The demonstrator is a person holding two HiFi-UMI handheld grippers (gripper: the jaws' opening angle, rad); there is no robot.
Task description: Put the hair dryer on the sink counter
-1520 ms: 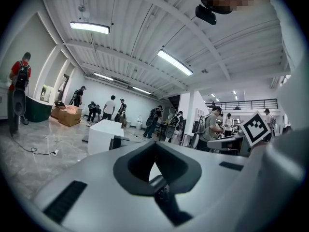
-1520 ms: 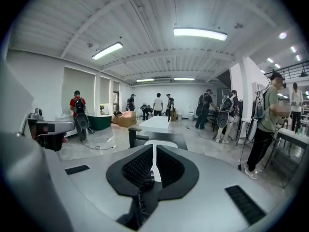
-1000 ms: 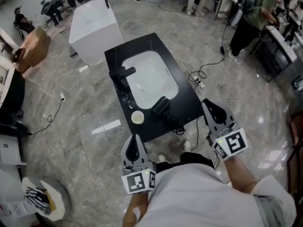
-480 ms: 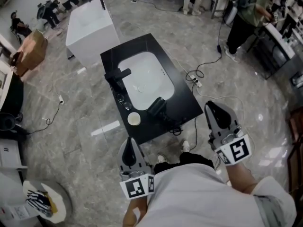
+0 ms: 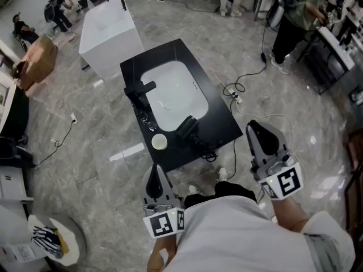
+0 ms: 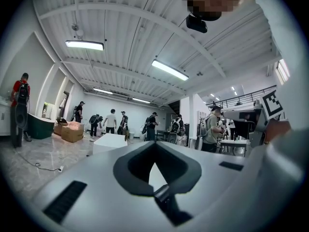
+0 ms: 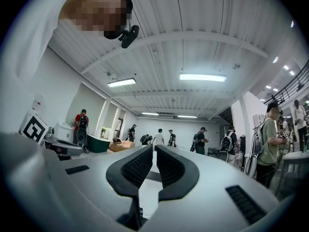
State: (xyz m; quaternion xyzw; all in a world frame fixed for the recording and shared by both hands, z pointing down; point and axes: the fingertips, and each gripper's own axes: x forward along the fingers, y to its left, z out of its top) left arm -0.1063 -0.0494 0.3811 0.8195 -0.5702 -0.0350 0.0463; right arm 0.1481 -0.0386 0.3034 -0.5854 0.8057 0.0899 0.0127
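The black hair dryer [image 5: 189,128] lies on the black sink counter [image 5: 224,126], at the front rim of the white basin [image 5: 173,89]. Its cord [image 5: 211,151] hangs over the counter's near edge. Both grippers hover in front of the counter, apart from it and holding nothing. My left gripper [image 5: 155,169] is shut, its dark pads meeting at the tip in the left gripper view [image 6: 157,146]. My right gripper [image 5: 255,125] is shut too, its ribbed pads nearly touching in the right gripper view [image 7: 153,151]. Both gripper views look level across the room, so the counter is hidden in them.
A black faucet [image 5: 139,90], a glass [image 5: 148,120] and a round white disc [image 5: 159,142] sit along the counter's left side. A white cabinet [image 5: 108,33] stands behind it. Cables and a power strip [image 5: 235,97] lie on the floor at right, near a person [image 5: 298,18].
My right gripper has lifted a little and sits slightly lower and to the right in the head view. The left gripper has barely shifted. The hair dryer lies where it was.
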